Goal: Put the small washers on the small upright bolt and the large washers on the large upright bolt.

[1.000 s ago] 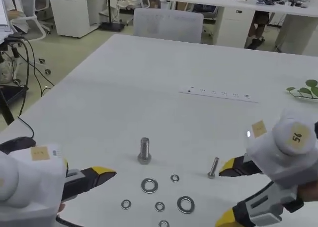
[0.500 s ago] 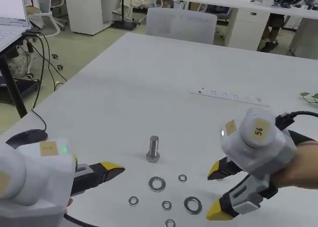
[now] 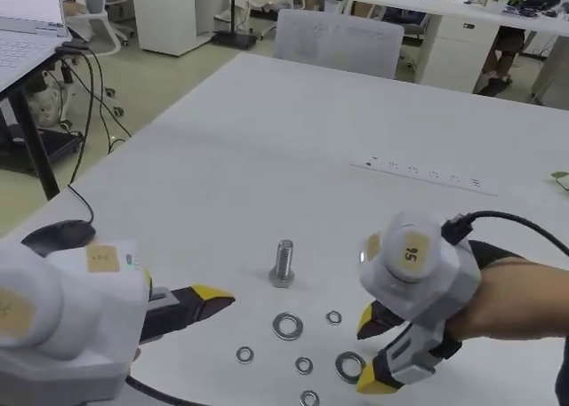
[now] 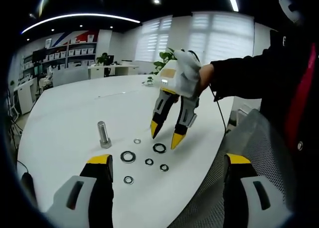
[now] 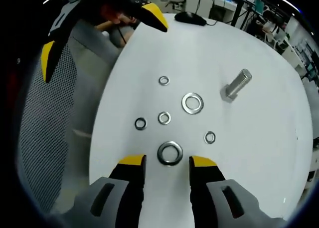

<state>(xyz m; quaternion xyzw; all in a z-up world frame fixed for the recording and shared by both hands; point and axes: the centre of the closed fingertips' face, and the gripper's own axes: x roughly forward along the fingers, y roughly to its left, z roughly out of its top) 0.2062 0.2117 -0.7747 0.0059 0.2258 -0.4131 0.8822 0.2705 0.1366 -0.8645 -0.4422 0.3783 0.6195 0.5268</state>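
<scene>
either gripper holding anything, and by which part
Nothing is held. Left gripper and right gripper are open; a large washer lies loose before the right one's jaws.

A round yellow sticker (image 3: pixel 411 254) atop the right tool (image 3: pixel 364 354) reads 95 (turned around, 56). The tan label (image 3: pixel 102 258) near left is too blurred to read.

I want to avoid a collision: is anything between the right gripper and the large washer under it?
Nothing visible. The right gripper has open jaws on either side of the large washer; the small washers lie apart from it.
</scene>
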